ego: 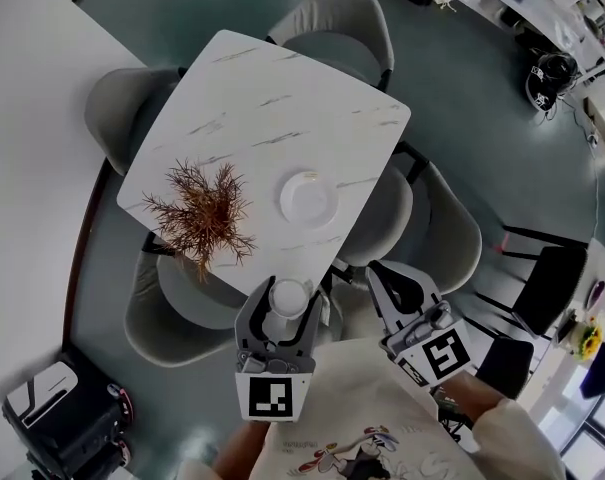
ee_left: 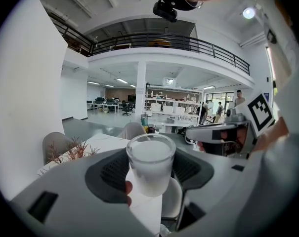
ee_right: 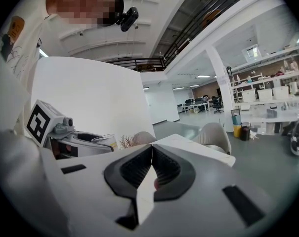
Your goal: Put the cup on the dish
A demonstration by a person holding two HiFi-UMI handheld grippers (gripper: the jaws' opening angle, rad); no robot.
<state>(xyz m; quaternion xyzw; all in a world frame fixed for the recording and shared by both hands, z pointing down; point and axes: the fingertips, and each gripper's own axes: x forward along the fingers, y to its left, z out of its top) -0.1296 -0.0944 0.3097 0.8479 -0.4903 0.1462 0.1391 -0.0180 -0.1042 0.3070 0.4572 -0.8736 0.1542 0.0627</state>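
A frosted white cup (ego: 288, 295) stands upright between the jaws of my left gripper (ego: 285, 313), which is shut on it in the air just off the table's near edge. In the left gripper view the cup (ee_left: 150, 157) fills the gap and both pads press its sides. The round white dish (ego: 307, 198) lies on the white marble table (ego: 282, 108), beyond the cup. My right gripper (ego: 380, 271) hangs to the right of the left one, shut and empty; its pads meet in the right gripper view (ee_right: 152, 152).
A dried brown plant (ego: 202, 213) stands on the table left of the dish. Grey chairs (ego: 342, 18) (ego: 442, 223) (ego: 177, 308) ring the table. A black and white device (ego: 62, 418) sits on the floor at lower left.
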